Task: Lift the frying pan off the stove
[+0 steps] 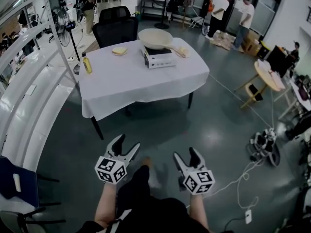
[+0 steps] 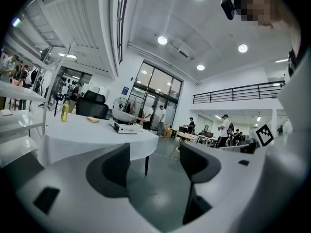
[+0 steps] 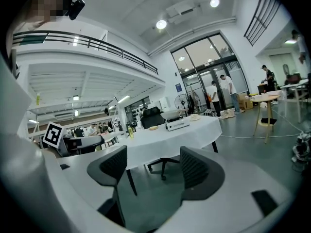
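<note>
It's a big, bright hall with a glossy grey floor (image 1: 160, 125), white shelving (image 1: 29, 89) along the left side and glass doors at the far end, where a few people (image 1: 245, 18) stand about. A table (image 1: 126, 81) draped in a white cloth stands in the open middle, with a black office chair (image 1: 115, 30) pushed up behind it. A small round table (image 1: 268, 75) sits off to the right, and cables (image 1: 243, 178) trail over the floor near it.

A white portable stove (image 1: 159, 58) stands on the cloth towards the far right of the tabletop, and the frying pan (image 1: 154, 37) rests on top of it. The pan is cream-coloured, upright, mouth to the ceiling. Its handle (image 1: 179, 50) sticks out past the stove towards the table's right end and slightly towards the person, so the pan's long axis runs diagonally from far-left to near-right. A yellow bottle (image 1: 87, 65) stands near the left edge of the cloth, and a flat yellow item (image 1: 119, 51) lies by the far edge, left of the stove.

The person stands well back from the table, both tools held low in front. The left gripper (image 1: 128, 142) has its jaws spread wide with only floor between them. The right gripper (image 1: 185, 154) is just the same, released and empty. Both point roughly towards the table.
</note>
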Demonstrator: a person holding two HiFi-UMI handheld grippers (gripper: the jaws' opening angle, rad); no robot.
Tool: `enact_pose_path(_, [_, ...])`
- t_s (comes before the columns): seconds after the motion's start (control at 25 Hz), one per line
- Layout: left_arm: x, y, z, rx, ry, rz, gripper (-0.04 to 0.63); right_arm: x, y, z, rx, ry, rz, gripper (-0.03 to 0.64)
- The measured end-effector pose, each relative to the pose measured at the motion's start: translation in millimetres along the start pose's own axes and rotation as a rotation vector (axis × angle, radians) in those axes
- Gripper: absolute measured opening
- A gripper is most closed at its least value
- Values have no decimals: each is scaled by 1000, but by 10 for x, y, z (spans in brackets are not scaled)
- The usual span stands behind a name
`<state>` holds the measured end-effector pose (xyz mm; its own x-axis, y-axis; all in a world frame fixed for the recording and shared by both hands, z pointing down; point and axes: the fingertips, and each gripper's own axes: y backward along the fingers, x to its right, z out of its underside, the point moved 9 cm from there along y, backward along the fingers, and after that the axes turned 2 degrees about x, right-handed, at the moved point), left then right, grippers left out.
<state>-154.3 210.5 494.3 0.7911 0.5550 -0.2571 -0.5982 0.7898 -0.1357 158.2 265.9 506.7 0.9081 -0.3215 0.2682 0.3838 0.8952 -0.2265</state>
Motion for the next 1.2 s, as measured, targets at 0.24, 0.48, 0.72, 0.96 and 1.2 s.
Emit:
enact_pose_path(0.24, [-289, -478, -208, 3, -1, 16, 302, 164, -445, -244, 4, -7, 16, 325])
enact_pose_path(0.48, [-574, -885, -387, -4, 3, 20, 302, 291, -927, -463, -1, -5, 11, 325])
enact_pose_path(0.72, [-820, -1268, -572, -6, 2, 29, 302, 414, -1336, -617, 0, -19, 13, 325])
enact_pose_path(0.96, [-1070, -1658, -635, -23, 8, 49, 302, 567, -1713, -689, -7, -27, 34, 325])
enact_pose_path(1.2, [-1336, -2059, -785, -34, 1, 81, 302, 712, -2115, -837, 2, -43, 66, 325])
